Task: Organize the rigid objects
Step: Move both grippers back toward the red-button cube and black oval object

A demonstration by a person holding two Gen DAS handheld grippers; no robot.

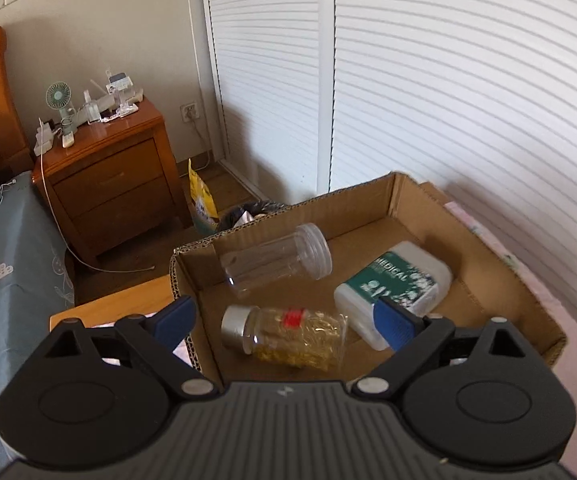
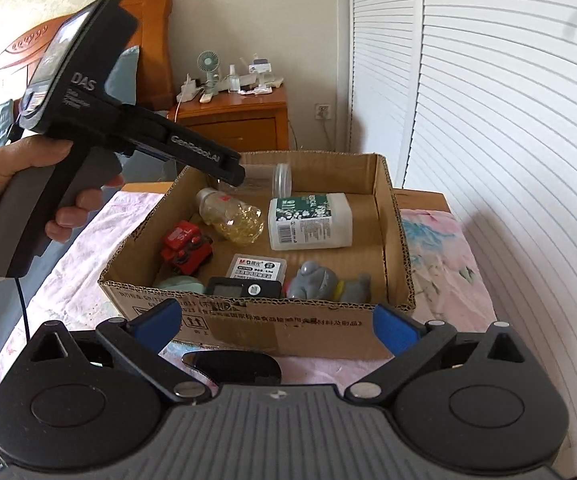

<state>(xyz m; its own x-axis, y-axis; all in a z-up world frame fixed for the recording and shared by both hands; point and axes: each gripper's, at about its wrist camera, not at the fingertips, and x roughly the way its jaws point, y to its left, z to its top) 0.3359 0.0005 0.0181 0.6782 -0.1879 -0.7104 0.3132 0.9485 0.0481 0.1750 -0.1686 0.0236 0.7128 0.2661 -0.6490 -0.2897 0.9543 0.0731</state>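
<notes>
Hand-held gripper (image 1: 284, 322) open above capsule-filled clear bottle (image 1: 288, 336).

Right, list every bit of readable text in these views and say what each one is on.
"MEDICAL": white bottle, green label; its smaller print is unreadable.
"DAS": left gripper, body; lines beneath are blurred.
"GenRobot.AI": the same gripper's rail, roughly legible.
"M&G": small grey case; the rest is too small.
Chinese print with up-arrows: cardboard box, front; mostly unreadable.
</notes>
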